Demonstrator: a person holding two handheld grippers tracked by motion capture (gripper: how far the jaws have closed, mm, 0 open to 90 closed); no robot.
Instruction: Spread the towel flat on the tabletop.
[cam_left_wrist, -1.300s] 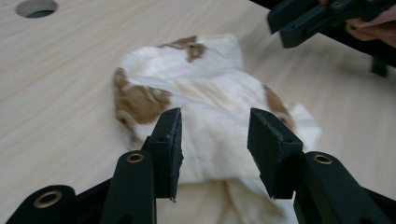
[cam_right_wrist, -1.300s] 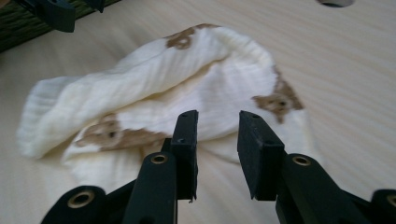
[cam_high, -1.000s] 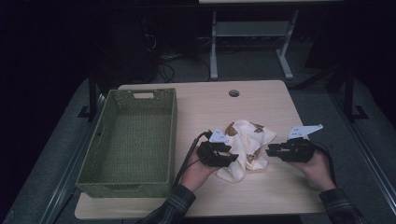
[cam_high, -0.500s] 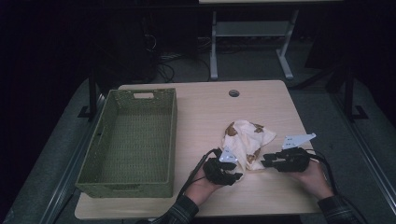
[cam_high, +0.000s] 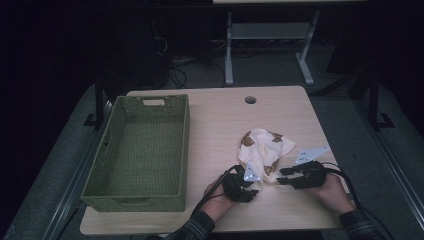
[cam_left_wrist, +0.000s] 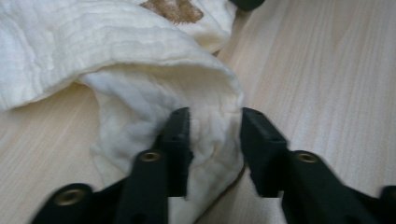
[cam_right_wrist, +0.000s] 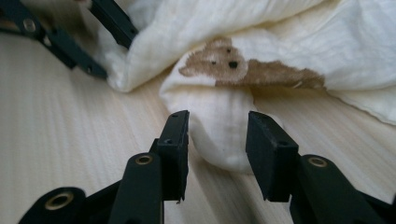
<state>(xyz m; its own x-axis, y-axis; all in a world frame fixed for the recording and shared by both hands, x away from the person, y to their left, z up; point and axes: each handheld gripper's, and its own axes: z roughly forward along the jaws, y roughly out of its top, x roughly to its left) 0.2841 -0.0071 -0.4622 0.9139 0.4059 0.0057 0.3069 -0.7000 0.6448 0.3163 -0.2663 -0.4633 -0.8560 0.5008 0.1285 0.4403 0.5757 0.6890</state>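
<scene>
While squaring up for a two-point pickup, start from the table (cam_high: 220, 107), pale wood, and locate the green woven basket (cam_high: 186, 145) on its left half. Find the cream cloth (cam_high: 265, 147) with brown bear prints, crumpled on the right half of the table, well apart from the basket, resting on the wood and not lifted. Read the step in hand as taking hold of the cloth's near edge at two places. Check the left gripper (cam_high: 248, 186): partly open, just closed further, straddling a near fold (cam_left_wrist: 210, 135) with the pads at its sides but not seen to pinch. Check the right gripper (cam_high: 283, 176): partly open, just opened wider, set low over the table around a rounded lobe (cam_right_wrist: 219, 126) below a bear print (cam_right_wrist: 219, 60), with clear gaps on both sides of the lobe. Treat nothing as gripped yet. For the next move, judge as follows: push each gripper slightly deeper over its fold, close both firmly on fabric, confirm the bite, then lift together. Expect a thin single layer to slip out if pinched too near the hem.
</scene>
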